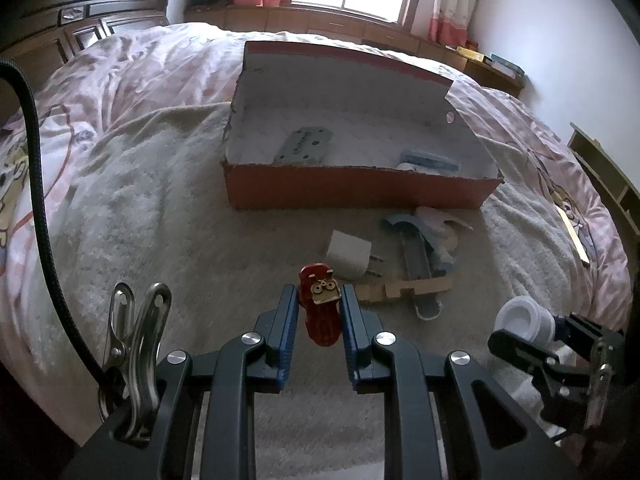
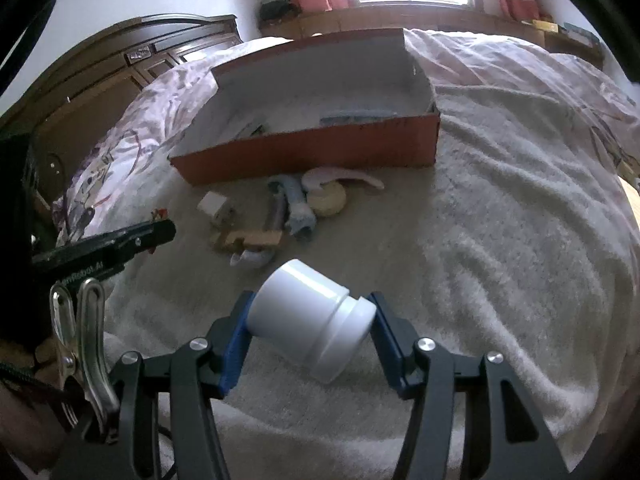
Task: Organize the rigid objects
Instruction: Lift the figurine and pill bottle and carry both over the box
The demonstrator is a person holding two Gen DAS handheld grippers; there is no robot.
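My left gripper (image 1: 319, 300) is shut on a small red piece with a brass end (image 1: 320, 308), held above the blanket. My right gripper (image 2: 312, 316) is shut on a white plastic pipe fitting (image 2: 312, 320); it also shows in the left wrist view (image 1: 524, 320). An open orange cardboard box (image 1: 360, 190) with a white inside stands ahead on the bed, also in the right wrist view (image 2: 312, 148). It holds a grey metal plate (image 1: 306, 146) and a blue object (image 1: 430, 160). A pile lies before the box: a white plug adapter (image 1: 350, 254), a wooden piece (image 1: 404, 290), grey-blue parts (image 1: 416, 256).
A cream fleece blanket (image 2: 500, 240) covers the bed over a pink patterned quilt (image 1: 140, 72). A dark wooden headboard (image 1: 80, 20) is at the left. A yellow round item (image 2: 330, 200) and a pink piece (image 2: 348, 178) lie in the pile. A wooden shelf (image 1: 600, 172) is at the right.
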